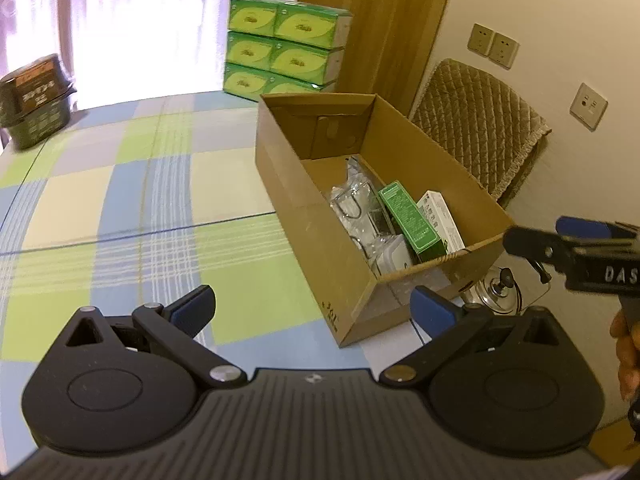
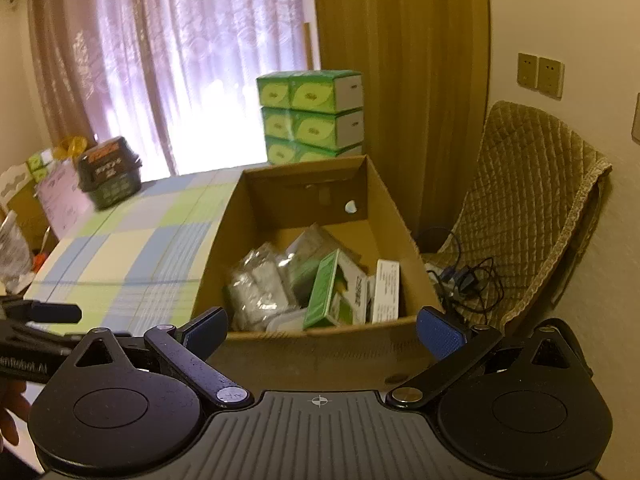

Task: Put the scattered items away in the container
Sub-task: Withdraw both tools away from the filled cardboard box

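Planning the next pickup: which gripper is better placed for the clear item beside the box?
Right: the right gripper, open, hovers close to the clear item; the left gripper faces the box corner instead.

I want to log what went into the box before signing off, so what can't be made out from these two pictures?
- Cardboard box floor: in both wrist views the near wall and the piled items hide it.
- Clear plastic bags: blurred in the right wrist view; contents unreadable.
- Print on the green carton and white carton: too small.
- Glass lid: in the left wrist view, partly hidden behind the box corner.
- Right gripper: cut off by the frame edge there.
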Action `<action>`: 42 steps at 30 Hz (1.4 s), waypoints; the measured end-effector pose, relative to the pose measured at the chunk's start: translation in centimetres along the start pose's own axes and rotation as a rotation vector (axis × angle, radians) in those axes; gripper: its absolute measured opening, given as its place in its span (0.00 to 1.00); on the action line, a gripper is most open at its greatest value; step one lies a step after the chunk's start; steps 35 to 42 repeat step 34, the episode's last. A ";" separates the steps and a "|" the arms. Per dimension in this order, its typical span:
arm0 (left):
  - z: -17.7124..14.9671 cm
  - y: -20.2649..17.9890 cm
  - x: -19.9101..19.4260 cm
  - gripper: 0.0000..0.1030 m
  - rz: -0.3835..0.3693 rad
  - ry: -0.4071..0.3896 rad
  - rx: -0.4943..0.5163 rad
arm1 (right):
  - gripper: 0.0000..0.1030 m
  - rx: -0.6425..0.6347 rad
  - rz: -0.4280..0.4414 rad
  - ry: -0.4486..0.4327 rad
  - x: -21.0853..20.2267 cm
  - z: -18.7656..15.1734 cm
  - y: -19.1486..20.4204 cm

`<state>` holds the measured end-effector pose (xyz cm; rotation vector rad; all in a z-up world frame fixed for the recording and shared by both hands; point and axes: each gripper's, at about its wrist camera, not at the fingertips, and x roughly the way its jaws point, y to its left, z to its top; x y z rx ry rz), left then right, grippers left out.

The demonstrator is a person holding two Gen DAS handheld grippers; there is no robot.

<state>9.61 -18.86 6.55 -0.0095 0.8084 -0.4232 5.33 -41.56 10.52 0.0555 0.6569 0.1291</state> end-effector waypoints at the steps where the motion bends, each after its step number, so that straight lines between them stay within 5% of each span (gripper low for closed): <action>1: -0.1 0.0 -0.3 0.99 0.002 0.004 -0.012 | 1.00 -0.003 0.002 0.000 -0.3 -0.1 0.1; 19: -1.8 -2.0 -4.2 0.99 0.002 0.004 -0.118 | 1.00 0.038 0.026 0.025 -4.5 -2.6 1.1; 42: -2.5 -2.9 -4.2 0.99 0.033 -0.012 -0.097 | 1.00 0.036 0.010 0.051 -4.5 -3.9 1.2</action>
